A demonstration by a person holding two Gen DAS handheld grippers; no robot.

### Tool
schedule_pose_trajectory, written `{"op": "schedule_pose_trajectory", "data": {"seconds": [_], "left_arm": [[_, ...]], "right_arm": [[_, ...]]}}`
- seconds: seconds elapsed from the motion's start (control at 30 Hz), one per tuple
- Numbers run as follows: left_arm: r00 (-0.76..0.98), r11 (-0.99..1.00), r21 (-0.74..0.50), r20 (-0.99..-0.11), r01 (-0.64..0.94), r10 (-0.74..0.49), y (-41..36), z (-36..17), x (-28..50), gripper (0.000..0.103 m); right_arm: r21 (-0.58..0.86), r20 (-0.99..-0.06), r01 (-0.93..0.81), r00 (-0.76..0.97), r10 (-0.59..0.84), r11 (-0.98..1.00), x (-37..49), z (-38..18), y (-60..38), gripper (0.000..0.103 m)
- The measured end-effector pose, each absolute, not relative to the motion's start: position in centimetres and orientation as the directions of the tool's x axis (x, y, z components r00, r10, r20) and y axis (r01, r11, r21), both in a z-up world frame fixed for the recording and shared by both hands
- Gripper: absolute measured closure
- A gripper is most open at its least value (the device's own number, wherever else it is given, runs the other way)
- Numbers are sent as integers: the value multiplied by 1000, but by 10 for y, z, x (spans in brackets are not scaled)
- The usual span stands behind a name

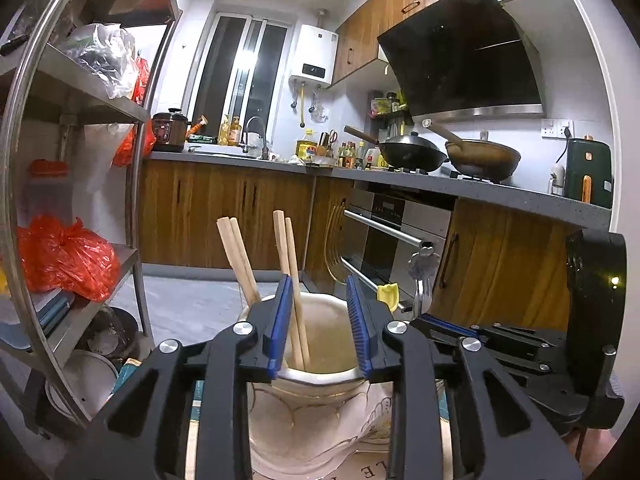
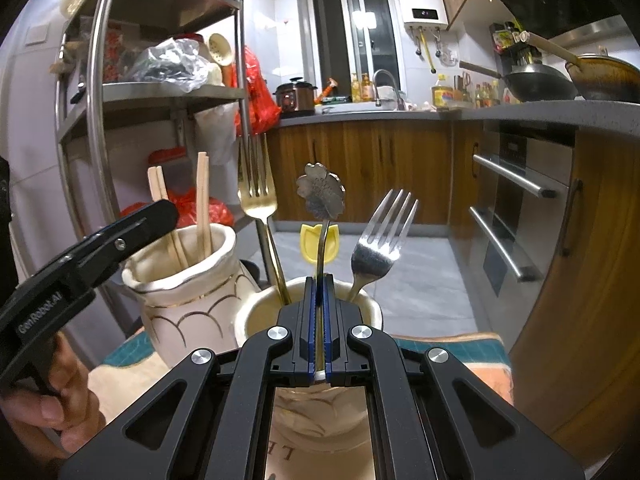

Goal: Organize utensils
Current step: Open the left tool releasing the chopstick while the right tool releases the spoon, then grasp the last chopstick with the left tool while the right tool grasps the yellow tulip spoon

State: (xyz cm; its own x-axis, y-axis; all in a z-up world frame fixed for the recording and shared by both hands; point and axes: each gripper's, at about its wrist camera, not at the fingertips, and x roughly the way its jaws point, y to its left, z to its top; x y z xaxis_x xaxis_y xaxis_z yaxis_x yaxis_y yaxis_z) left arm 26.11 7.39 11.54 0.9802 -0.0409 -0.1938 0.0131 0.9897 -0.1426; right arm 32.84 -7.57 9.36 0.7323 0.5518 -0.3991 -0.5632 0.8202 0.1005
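Our right gripper (image 2: 319, 308) is closest to us. Its blue pads are pinched tight on the thin stem of a grey metal spoon with a flower-shaped end (image 2: 321, 196). The spoon stands up out of a cream pottery cup with a plain round rim (image 2: 370, 306). This cup sits on a cloth with green and orange parts (image 2: 456, 346), near the cloth's front edge.

In the same cup we see a gold metal fork (image 2: 256, 196) on the left and a silver metal fork (image 2: 380, 236) on the right. A small yellow tulip-shaped piece (image 2: 310, 242) pokes up behind the spoon.

Our left gripper (image 1: 320, 330) is open. Its blue pads stand apart over the mouth of a cream pottery vase with gold curved lines (image 2: 188, 292). One pair of light wooden chopsticks (image 1: 291, 276) stands between the pads, right by the left pad. We cannot tell if it touches. Another wooden pair (image 1: 239, 262) leans left of it. The vase stands by the cloth's left edge, just beside the cup.

Farther back is a shiny metal shelf rack (image 2: 96, 128) with red plastic bags (image 1: 64, 258).
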Motion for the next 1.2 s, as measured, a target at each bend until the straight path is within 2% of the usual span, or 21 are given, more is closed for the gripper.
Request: {"op": "schedule_pose_trajectory", "data": {"seconds": [0.17,0.27,0.33,0.57,0.7,0.87,1.0,1.2], "left_arm": [[983,990,-139,-180,13,-38,77,119,252,56],[984,989,-149,-174,18,-44,79,123,242,54],[985,987,-161,-169,17,-45,82,124,235,52],[983,984,-179,-180,3,-36,88,123,205,51],[980,983,-183,-198,-6,-31,90,120,191,51],[962,984,-178,-274,-30,-20,92,105,184,51],[930,984,-168,-366,-59,-7,94,90,187,51],[855,990,-131,-518,-51,-25,87,64,193,51]], "right_arm": [[98,-411,-559,730,546,823,329,92,-77,98],[101,-411,-562,728,549,821,328,93,-79,93],[94,-408,-564,730,549,820,325,95,-80,85],[80,-392,-572,735,553,816,312,101,-89,77],[76,-378,-576,738,558,814,301,106,-96,66],[85,-368,-580,737,567,810,290,109,-106,64],[101,-380,-577,731,567,811,281,105,-117,64],[120,-471,-585,678,564,802,273,87,-128,64]]}}
